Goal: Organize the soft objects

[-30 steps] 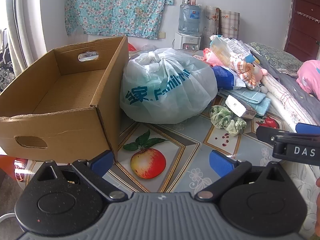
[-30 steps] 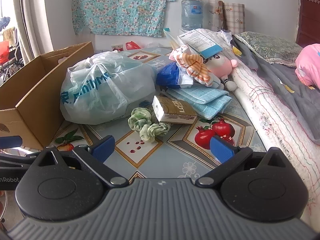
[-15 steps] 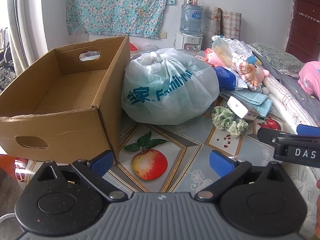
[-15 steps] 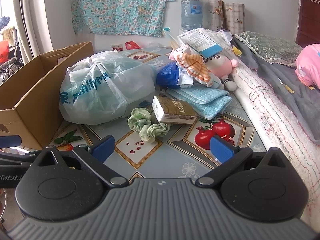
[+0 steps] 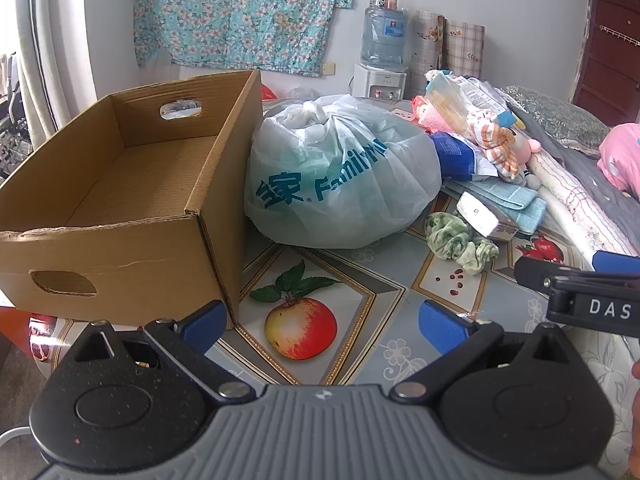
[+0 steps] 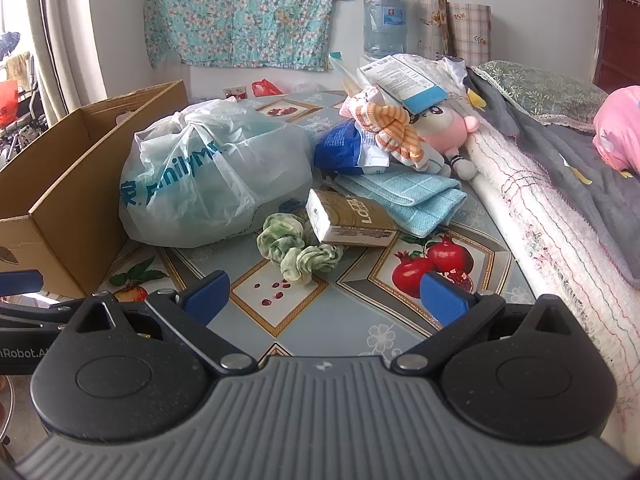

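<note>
Left wrist view, from the left edge across: an open cardboard box (image 5: pixel 120 200) fills the left half of the frame, its inside bare as far as the view reaches. Touching its right wall, at centre, sits a knotted pale plastic bag (image 5: pixel 344 184) with teal lettering. Right of the bag, in the middle right, a crumpled green-and-white cloth (image 5: pixel 460 240) lies on the fruit-print tablecloth (image 5: pixel 360 280), with a small carton (image 5: pixel 480 216) just behind it and a folded blue towel (image 5: pixel 504 198) beyond that. Higher up on the right, a plush toy (image 5: pixel 500 148) rests on the pile. At the bottom of the frame the left gripper (image 5: pixel 320 322) has its blue fingers spread wide and grips nothing; it hangs over the printed apple.

In the right wrist view the box (image 6: pixel 80 184) is at the left edge, the bag (image 6: pixel 216 184) left of centre, and the green cloth (image 6: pixel 296 248) near the middle, touching the carton (image 6: pixel 348 220). The towel (image 6: pixel 404 196) and the plush toy (image 6: pixel 432 128) lie to the upper right, beside what looks like a bed (image 6: pixel 552 216). The right gripper (image 6: pixel 324 300), low in the frame, is likewise wide apart and empty, near the green cloth but clear of it.
</note>
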{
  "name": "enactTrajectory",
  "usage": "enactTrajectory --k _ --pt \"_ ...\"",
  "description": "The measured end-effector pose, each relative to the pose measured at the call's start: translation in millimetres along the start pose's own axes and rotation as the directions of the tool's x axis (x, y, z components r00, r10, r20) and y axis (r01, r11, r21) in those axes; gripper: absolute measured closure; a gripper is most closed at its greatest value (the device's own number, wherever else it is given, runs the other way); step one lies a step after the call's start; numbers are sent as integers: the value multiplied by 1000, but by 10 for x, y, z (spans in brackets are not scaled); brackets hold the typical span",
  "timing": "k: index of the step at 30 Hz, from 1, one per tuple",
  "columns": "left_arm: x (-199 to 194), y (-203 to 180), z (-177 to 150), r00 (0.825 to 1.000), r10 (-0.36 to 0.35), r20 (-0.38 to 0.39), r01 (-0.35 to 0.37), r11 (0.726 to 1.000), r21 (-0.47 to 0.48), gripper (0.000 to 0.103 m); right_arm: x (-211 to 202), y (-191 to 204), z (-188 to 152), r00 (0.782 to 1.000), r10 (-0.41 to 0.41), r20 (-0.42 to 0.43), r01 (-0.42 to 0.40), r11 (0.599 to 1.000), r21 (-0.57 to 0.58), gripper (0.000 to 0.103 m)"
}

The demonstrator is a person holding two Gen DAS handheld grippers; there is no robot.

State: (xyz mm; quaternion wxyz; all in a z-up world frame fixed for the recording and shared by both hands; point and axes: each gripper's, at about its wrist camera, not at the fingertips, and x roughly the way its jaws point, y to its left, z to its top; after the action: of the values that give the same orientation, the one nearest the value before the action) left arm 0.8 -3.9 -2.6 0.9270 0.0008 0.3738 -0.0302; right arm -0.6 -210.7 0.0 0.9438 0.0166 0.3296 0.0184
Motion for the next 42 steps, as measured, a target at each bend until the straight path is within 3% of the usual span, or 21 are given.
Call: enactTrajectory --k 42 --pt "163 -111 -67 999 9 -42 -8 1000 17 0 124 -89 -95 1000 1 -25 -1 1000 18 1"
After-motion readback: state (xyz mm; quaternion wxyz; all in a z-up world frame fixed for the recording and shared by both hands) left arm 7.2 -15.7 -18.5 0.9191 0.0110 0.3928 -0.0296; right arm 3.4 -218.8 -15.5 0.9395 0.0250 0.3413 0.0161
